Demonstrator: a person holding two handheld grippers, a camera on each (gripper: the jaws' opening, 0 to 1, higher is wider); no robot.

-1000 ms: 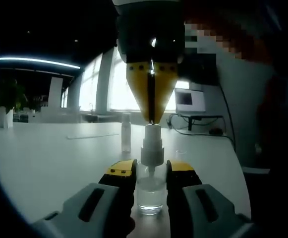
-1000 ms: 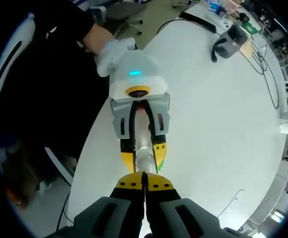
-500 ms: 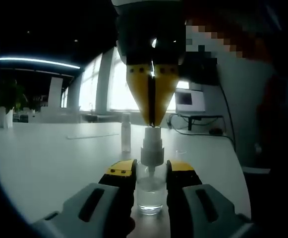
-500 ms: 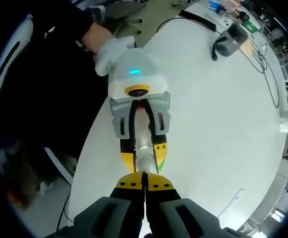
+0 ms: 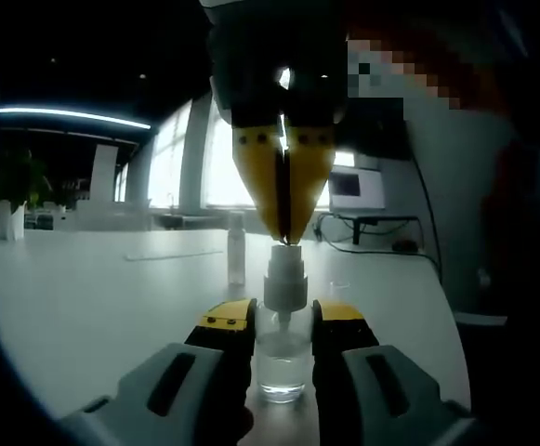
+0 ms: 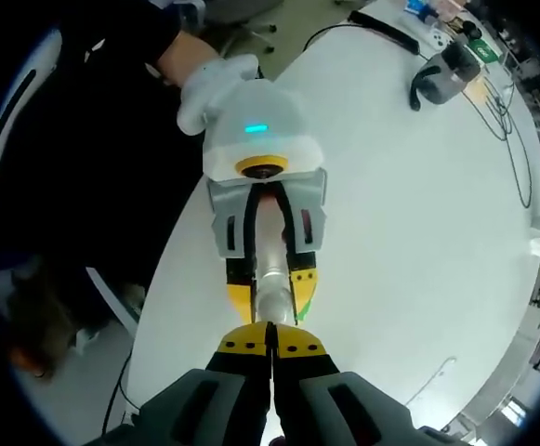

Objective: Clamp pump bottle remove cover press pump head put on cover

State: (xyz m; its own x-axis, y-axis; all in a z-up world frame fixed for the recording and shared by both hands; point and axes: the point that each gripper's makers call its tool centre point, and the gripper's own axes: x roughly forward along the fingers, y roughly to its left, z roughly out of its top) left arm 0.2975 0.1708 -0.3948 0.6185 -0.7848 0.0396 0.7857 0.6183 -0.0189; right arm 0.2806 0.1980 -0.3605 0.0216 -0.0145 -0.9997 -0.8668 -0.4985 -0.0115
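On a white table [image 5: 84,297], we see the left gripper [image 5: 283,325] clamped around a clear pump bottle [image 5: 282,358], its yellow-tipped jaws pressed against either side of the glass body, which stands upright near the table's edge. From above, the right gripper [image 5: 283,232] descends with its jaws pinched together, their tips meeting the top of the white pump head [image 5: 284,279]. In the right gripper view, we look straight down past those closed jaws onto the bottle [image 6: 271,288] held in the left gripper [image 6: 271,302], with a gloved hand [image 6: 209,79] behind it. Farther back on the table stands a slim clear cover [image 5: 237,249], upright and well apart from the bottle. A grey device [image 6: 446,79] with dark cables lies at the table's far side.
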